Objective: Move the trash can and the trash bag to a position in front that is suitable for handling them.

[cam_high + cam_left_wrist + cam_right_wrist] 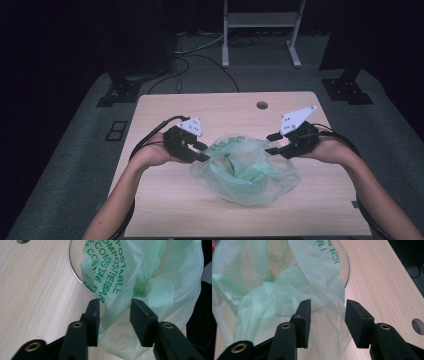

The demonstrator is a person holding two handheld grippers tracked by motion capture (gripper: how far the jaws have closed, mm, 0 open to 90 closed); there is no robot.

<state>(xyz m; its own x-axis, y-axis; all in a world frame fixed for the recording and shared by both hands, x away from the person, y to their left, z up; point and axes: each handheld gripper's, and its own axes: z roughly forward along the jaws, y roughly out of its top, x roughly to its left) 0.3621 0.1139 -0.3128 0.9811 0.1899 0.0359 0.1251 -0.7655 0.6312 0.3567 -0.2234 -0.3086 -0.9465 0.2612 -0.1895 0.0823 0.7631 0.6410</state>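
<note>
The left gripper (202, 151) sits at the left edge of a pale green bag (245, 170), and in the left gripper view its two black jaws stand partly apart with a fold of the thin film running up between them; whether the pads actually press on the film cannot be told. The right gripper (272, 143) hovers at the bag's right edge, its jaws likewise partly apart; in the right gripper view the film lies between and behind them without clear contact on either pad. The bag rests in the middle of the wooden bench (165, 210), crumpled and open at the top, with green printed lettering on its side. It is draped over a clear round bowl (75, 272), whose rim curves out from under the film in both gripper views. A person's forearms come in from the near edge, one hand on each gripper, with black cables trailing back. Farther along the bench, a round hole (262, 105) sits near the far edge. Beyond it stand a white frame (260, 30) and dark stands on the grey floor.
</note>
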